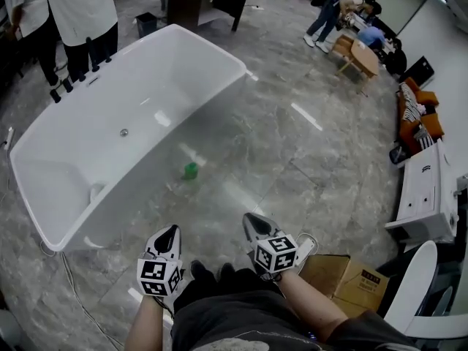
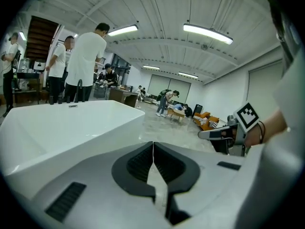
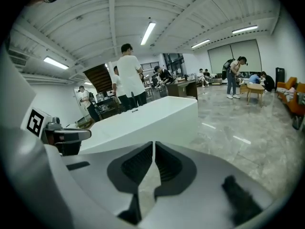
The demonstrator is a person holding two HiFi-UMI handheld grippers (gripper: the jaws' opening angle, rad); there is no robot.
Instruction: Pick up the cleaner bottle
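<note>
2 grippers sit low in front of the person, both closed and both empty.

Farthest left is the white bathtub (image 1: 110, 93). Its long wall runs past the left side of the left gripper (image 1: 169, 234) and on ahead of it. In the left gripper view the jaws meet along 1 thin seam with nothing between them.

The cleaner bottle (image 1: 190, 170) shows only as a green patch with a pale blur just beyond it. It is on the stone floor (image 1: 292, 159), close beside the tub's wall. From the tools it lies ahead and between their 2 lines: a little right of where the left gripper points, and further left of where the right gripper (image 1: 254, 224) points. It is too blurred to tell whether it stands or lies, so its long axis cannot be read. Neither gripper view shows it.

The right gripper's jaws are likewise pressed together on nothing. A cardboard box (image 1: 344, 276) sits on the floor just to its right.

The left gripper looks the nearer of the 2, though not by much. Whichever reaches will probably have to go forward and down, and open its jaws before arriving. The tub wall beside the bottle leaves little room on that side.
</note>
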